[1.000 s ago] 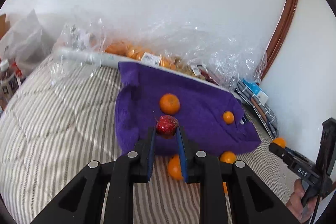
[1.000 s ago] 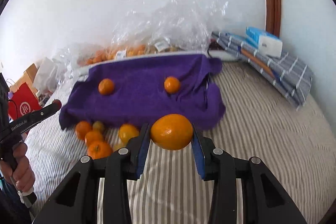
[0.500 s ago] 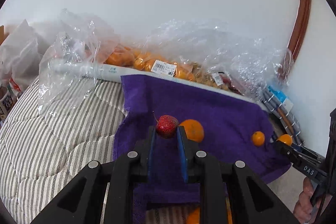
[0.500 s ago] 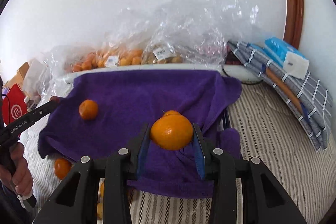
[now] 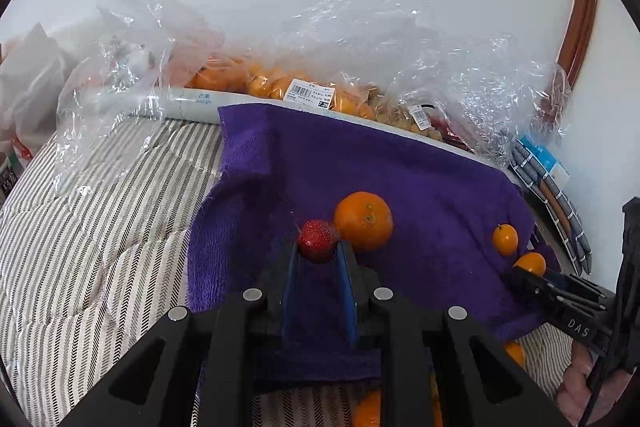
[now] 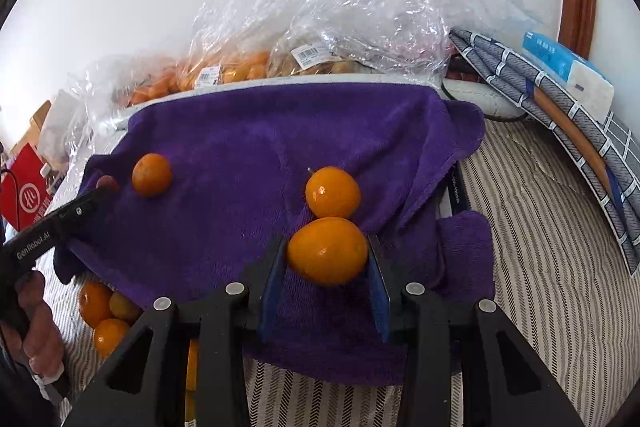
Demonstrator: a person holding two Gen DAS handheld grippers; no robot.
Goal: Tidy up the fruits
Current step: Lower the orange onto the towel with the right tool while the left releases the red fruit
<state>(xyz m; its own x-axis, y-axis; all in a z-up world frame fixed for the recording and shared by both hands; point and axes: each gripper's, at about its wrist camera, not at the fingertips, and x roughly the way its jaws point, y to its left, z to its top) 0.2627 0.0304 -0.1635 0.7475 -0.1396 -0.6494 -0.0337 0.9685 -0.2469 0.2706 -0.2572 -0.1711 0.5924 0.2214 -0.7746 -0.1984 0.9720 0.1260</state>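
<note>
A purple towel lies on the striped bed. My left gripper is shut on a small red fruit, held low over the towel next to a large orange. My right gripper is shut on a yellow-orange citrus, held just in front of a similar citrus on the towel. Another orange lies at the towel's left. The right gripper also shows in the left wrist view, by a small citrus.
Several loose oranges lie on the bed by the towel's near left edge. Clear plastic bags of fruit line the wall behind the towel. Folded checked cloth and a blue tissue pack sit at the right.
Both grippers have moved forward and down over the purple towel, each still holding its fruit. The fruits lying on the towel are now close to the fingertips.
</note>
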